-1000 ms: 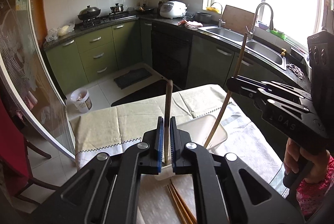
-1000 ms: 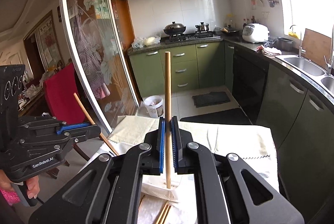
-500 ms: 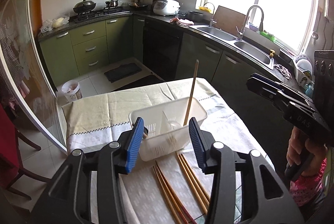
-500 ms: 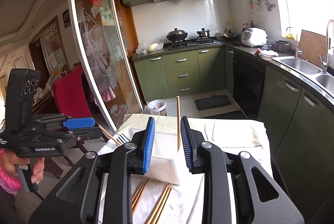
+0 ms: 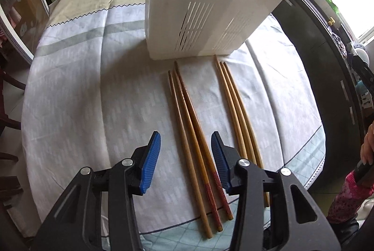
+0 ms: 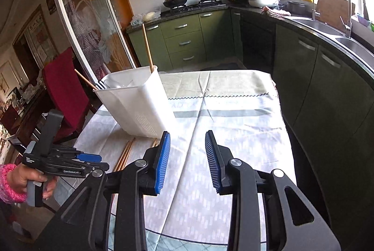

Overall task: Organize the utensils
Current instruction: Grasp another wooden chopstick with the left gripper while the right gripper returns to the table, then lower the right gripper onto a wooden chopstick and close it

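Two chopsticks that were clamped upright a second ago, one in each gripper, are now out of the fingers. In the right wrist view two sticks stand in the white basket, leaning on its rim, and I judge they are the same two. So this round of the task looks finished, and the next round begins.

The left gripper has come down over the desk and looks steeply at the cloth. Its fingers are half apart and closing a little, with nothing pressed between them yet; three darker chopsticks lie in the gap below. The right gripper has moved away from the basket. Its fingers are also partly apart, opening slightly, and empty, with only bare cloth under them.

Six chopsticks are left on the desk in two bundles of three: the darker bundle, and a paler bundle just to its right. All lie flat and almost parallel. Their long axis runs from the near desk edge toward the basket. The thin tips point at the basket's foot, and the thick ends, some red-patterned, point toward the person. The blue pads stand on either side of this axis, so I judge a pinch across the sticks is possible.
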A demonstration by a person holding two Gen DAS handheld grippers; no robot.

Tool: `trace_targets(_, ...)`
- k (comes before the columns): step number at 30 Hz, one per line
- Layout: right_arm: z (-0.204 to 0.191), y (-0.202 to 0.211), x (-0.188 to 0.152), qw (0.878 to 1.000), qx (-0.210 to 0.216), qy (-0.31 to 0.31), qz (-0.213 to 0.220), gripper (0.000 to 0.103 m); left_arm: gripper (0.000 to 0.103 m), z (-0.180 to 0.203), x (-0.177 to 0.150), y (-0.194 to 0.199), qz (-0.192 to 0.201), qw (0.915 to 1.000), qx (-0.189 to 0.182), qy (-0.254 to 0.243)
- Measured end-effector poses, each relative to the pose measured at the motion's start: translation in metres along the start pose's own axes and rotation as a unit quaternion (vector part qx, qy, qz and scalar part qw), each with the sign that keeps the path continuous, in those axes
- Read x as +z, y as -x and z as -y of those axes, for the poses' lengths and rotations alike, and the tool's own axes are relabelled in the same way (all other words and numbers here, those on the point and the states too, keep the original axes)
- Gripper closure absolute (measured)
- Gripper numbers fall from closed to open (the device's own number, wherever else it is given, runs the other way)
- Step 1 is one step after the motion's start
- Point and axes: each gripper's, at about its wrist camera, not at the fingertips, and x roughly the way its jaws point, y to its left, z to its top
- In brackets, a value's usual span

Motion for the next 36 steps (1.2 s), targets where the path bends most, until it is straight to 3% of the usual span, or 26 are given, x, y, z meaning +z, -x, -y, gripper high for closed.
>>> trace_targets(6, -0.002, -0.008, -0.001, 1.0, 0.009, -0.003, -0.01, 0.069, 0.078, 0.003, 0.004, -0.021, -0.023, 0.9992, 0.034, -0.002)
trace_targets(17, -0.006, -0.02, -0.003, 1.0, 0.015, 0.002, -0.027, 0.067, 0.081, 0.022, 0.003, -0.036, -0.015, 0.9971, 0.071, -0.024)
trace_targets(19, -0.013, -0.027, -0.008, 0.999, 0.015, 0.012, -0.042, 0.067, 0.091, 0.026, 0.006, -0.038, -0.017, 0.9965, 0.075, -0.03)
trace_targets(22, -0.027, -0.049, -0.017, 0.996, 0.02, 0.032, -0.082, 0.067, 0.095, 0.024, 0.006, -0.039, -0.021, 0.9967, 0.071, -0.034)
trace_targets(29, -0.056, -0.116, -0.043, 0.981, 0.043, 0.052, -0.182, 0.067, 0.097, 0.001, 0.005, -0.035, -0.018, 0.9954, 0.088, -0.035)
trace_targets(36, -0.08, -0.151, -0.05, 0.974, 0.013, 0.085, -0.21, 0.068, 0.097, -0.003, 0.006, -0.036, -0.008, 0.9953, 0.089, -0.036)
